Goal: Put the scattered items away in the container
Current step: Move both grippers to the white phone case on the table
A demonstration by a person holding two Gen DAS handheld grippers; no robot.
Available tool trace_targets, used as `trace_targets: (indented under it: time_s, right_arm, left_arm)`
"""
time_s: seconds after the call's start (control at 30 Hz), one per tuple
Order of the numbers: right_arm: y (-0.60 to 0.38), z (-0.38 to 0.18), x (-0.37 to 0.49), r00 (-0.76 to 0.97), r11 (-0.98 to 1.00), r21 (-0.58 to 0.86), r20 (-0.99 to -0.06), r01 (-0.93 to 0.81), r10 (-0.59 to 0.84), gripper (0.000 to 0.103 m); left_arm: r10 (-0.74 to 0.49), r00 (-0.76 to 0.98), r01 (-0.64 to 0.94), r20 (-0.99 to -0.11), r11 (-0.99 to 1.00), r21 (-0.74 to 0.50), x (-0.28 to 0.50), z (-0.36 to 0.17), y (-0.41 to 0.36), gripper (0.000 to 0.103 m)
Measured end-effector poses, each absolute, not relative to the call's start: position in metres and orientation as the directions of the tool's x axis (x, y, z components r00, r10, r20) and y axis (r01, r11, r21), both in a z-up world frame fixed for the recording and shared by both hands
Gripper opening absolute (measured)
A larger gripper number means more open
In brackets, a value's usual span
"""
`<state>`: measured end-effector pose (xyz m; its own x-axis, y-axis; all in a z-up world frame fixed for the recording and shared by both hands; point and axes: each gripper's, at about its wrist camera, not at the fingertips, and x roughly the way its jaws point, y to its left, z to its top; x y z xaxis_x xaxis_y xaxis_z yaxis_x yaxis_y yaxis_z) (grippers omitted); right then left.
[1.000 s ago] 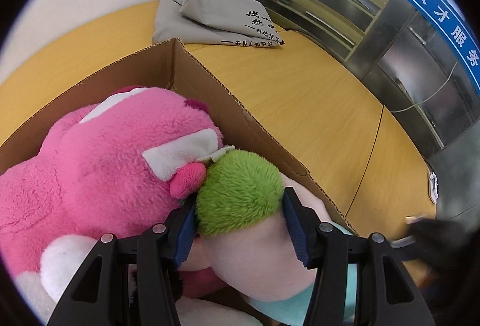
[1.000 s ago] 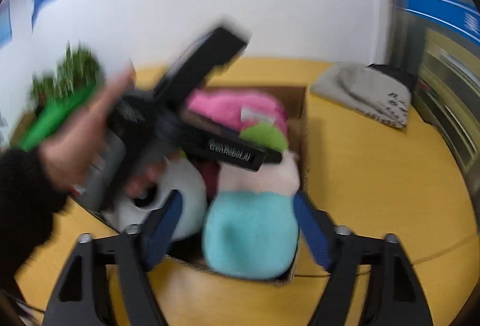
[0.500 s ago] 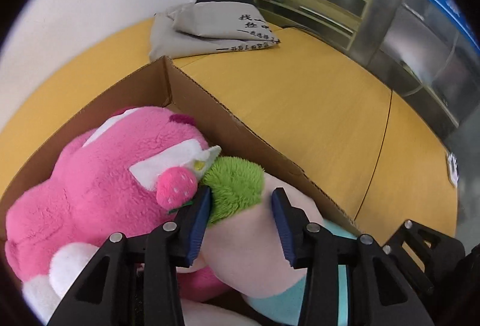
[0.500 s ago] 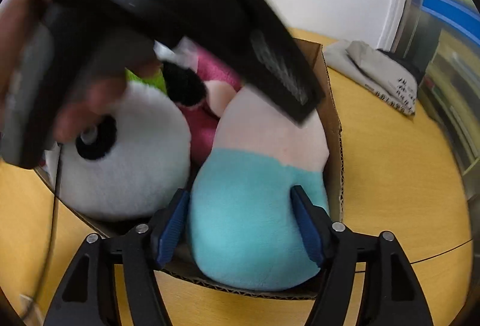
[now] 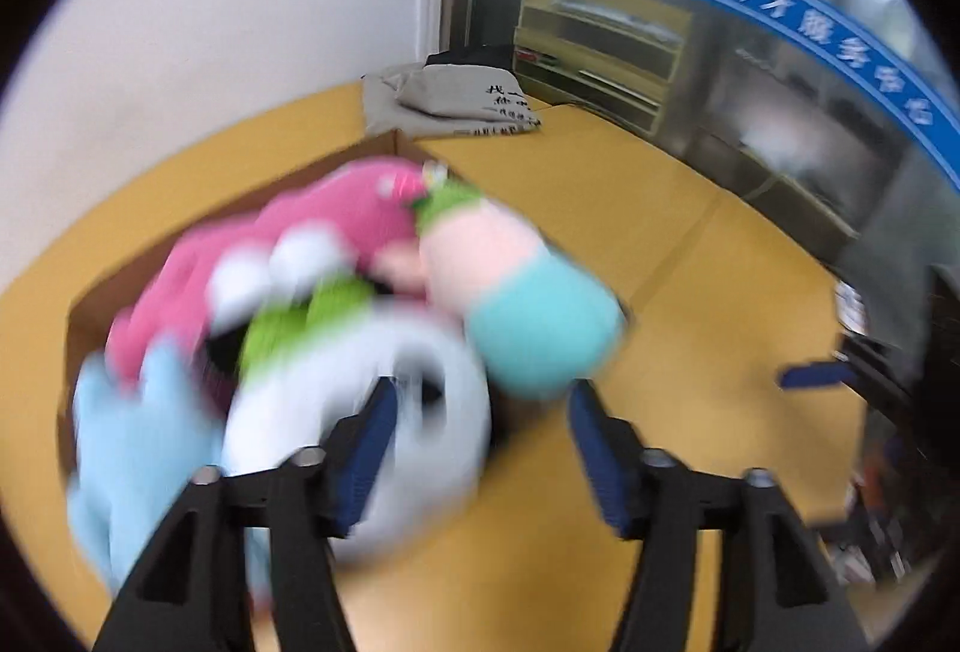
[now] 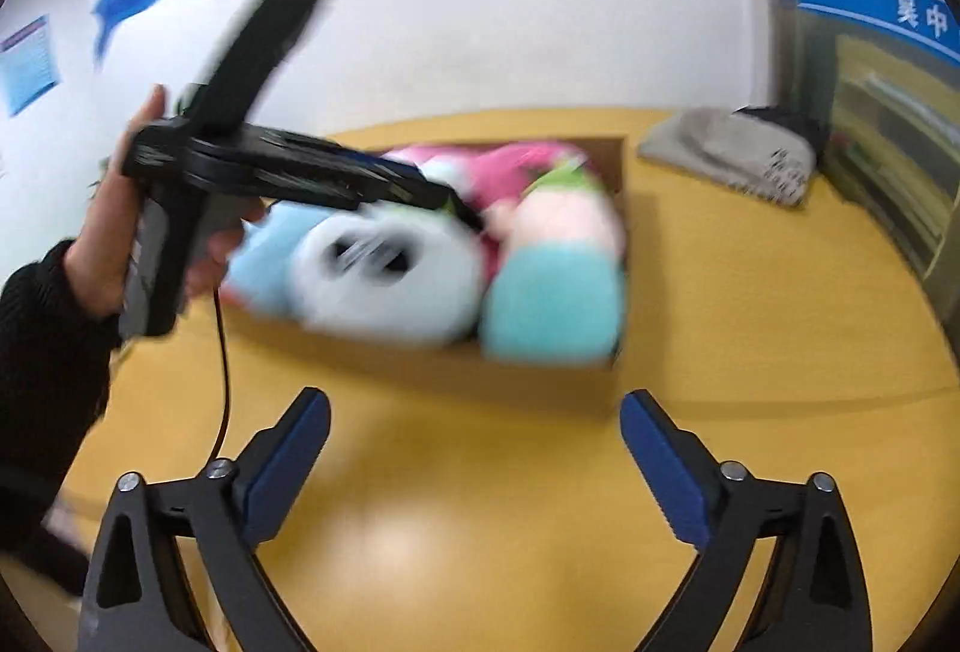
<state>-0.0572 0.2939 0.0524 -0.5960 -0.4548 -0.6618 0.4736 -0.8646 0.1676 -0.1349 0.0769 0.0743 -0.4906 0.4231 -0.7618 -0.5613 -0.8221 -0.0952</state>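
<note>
My left gripper [image 5: 477,430] and right gripper [image 6: 474,457] both hang with jaws spread wide and empty above the yellow wooden bench [image 6: 750,328]. The brown cardboard box [image 6: 432,352] holds the soft toys: a pink plush bear [image 5: 336,226], a white round panda plush [image 6: 390,274], a pink-and-teal plush [image 6: 558,268], a pale blue plush [image 5: 138,448]. They bulge over the rim, so I judge pressing them down gently is best. Bare bench lies all round; a folded grey cloth bag [image 6: 732,159] sits well apart.
</note>
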Motion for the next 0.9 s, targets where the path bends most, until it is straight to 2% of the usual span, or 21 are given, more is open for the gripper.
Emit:
trace_targets:
  time_s: [0.17, 0.27, 0.37, 0.47, 0.57, 0.63, 0.7, 0.73, 0.8, 0.9]
  right_arm:
    - [0.265, 0.014, 0.027, -0.485, -0.803, 0.212, -0.702, 0.557, -0.522, 0.100]
    - [0.245, -0.007, 0.055, -0.423, -0.772, 0.252, -0.716, 0.584, -0.555, 0.100]
    - [0.216, -0.023, 0.079, -0.365, -0.745, 0.274, -0.737, 0.608, -0.569, 0.096]
    - [0.192, -0.038, 0.093, -0.334, -0.732, 0.251, -0.764, 0.634, -0.552, 0.086]
    - [0.169, -0.056, 0.109, -0.295, -0.730, 0.208, -0.817, 0.651, -0.496, 0.073]
    - [0.161, -0.068, 0.112, -0.283, -0.733, 0.165, -0.849, 0.660, -0.446, 0.049]
    - [0.160, -0.075, 0.112, -0.293, -0.737, 0.125, -0.863, 0.664, -0.411, 0.039]
    - [0.163, -0.075, 0.109, -0.299, -0.741, 0.115, -0.865, 0.662, -0.402, 0.033]
    - [0.168, -0.076, 0.101, -0.322, -0.757, 0.087, -0.869, 0.648, -0.375, 0.029]
    - [0.183, -0.077, 0.077, -0.369, -0.786, 0.057, -0.860, 0.615, -0.351, 0.029]
  left_arm:
    - [0.379, -0.452, -0.483, -0.807, -0.865, -0.136, -0.022, 0.044, -0.001, 0.066]
    - [0.346, -0.420, -0.433, -0.839, -0.889, -0.150, 0.020, 0.016, -0.026, 0.066]
    - [0.381, -0.373, -0.411, -0.846, -0.885, -0.218, 0.047, -0.011, -0.038, 0.066]
    - [0.376, -0.325, -0.422, -0.867, -0.879, -0.223, 0.058, -0.036, -0.031, 0.062]
    - [0.394, -0.278, -0.452, -0.876, -0.858, -0.243, 0.064, -0.053, -0.020, 0.045]
    - [0.371, -0.260, -0.459, -0.891, -0.860, -0.224, 0.068, -0.063, -0.014, 0.037]
    - [0.337, -0.246, -0.462, -0.909, -0.865, -0.195, 0.074, -0.074, -0.008, 0.022]
    - [0.340, -0.248, -0.463, -0.907, -0.864, -0.197, 0.076, -0.074, -0.007, 0.022]
    - [0.351, -0.249, -0.461, -0.902, -0.863, -0.208, 0.080, -0.073, -0.005, 0.014]
    - [0.386, -0.245, -0.444, -0.889, -0.860, -0.251, 0.082, -0.076, -0.001, 0.011]
